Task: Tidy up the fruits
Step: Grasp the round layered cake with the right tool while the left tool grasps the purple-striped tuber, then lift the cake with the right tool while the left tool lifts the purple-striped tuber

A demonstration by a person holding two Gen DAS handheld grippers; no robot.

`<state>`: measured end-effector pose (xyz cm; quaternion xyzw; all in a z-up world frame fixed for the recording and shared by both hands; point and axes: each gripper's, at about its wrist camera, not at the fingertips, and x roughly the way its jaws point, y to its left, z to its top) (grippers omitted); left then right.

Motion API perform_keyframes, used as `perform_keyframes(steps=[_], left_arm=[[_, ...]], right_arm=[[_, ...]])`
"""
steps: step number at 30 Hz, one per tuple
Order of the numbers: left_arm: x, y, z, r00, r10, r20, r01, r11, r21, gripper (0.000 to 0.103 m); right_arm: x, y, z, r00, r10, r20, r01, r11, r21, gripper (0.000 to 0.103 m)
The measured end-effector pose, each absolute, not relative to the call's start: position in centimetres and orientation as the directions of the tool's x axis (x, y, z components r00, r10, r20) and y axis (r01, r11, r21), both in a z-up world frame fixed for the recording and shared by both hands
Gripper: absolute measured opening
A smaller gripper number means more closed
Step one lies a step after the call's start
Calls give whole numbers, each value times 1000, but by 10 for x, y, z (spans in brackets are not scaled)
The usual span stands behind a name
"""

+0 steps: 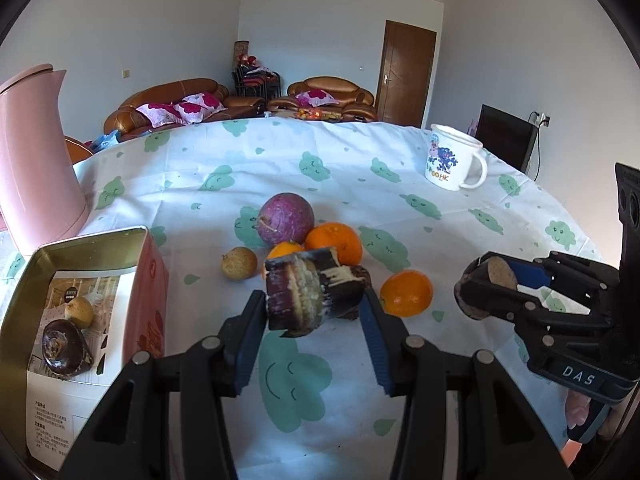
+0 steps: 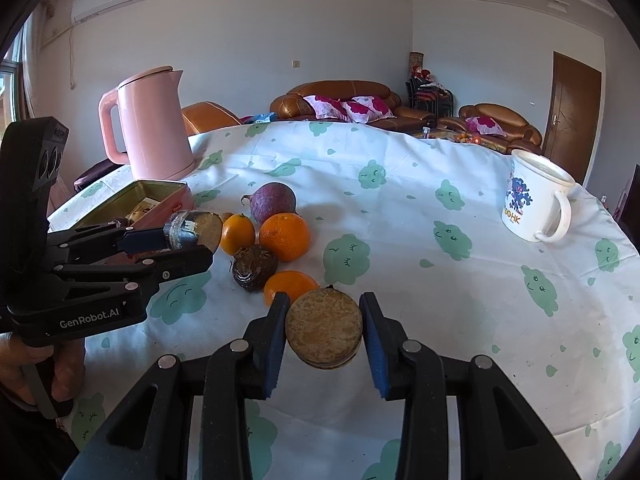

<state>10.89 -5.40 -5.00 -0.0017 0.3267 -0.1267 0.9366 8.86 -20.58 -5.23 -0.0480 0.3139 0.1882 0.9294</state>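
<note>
Left claw [image 2: 192, 240] "GenRobot.AI" pinches dark chunk [image 1: 298, 294]; right claw [image 1: 486, 294] "DAS" pinches tan disc [image 2: 324, 328].

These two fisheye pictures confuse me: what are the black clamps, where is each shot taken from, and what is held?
Each clamp is a hand-held gripper carried by a person, with a camera looking along its fingers. The left view shows the left hand-held gripper shut on a dark cut fruit chunk; the right hand-held gripper is shut on a round brown piece. On the tablecloth: oranges, a purple fruit, an open tin, a pink kettle, a mug.
</note>
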Motion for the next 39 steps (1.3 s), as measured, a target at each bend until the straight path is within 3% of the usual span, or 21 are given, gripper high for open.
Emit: perform_keyframes(steps=[39], left_arm=[[84, -52, -35, 846, -206, -492, 216, 976, -38, 49]], right_arm=[[61, -214, -36, 825, 331, -458, -375, 927, -7, 38]])
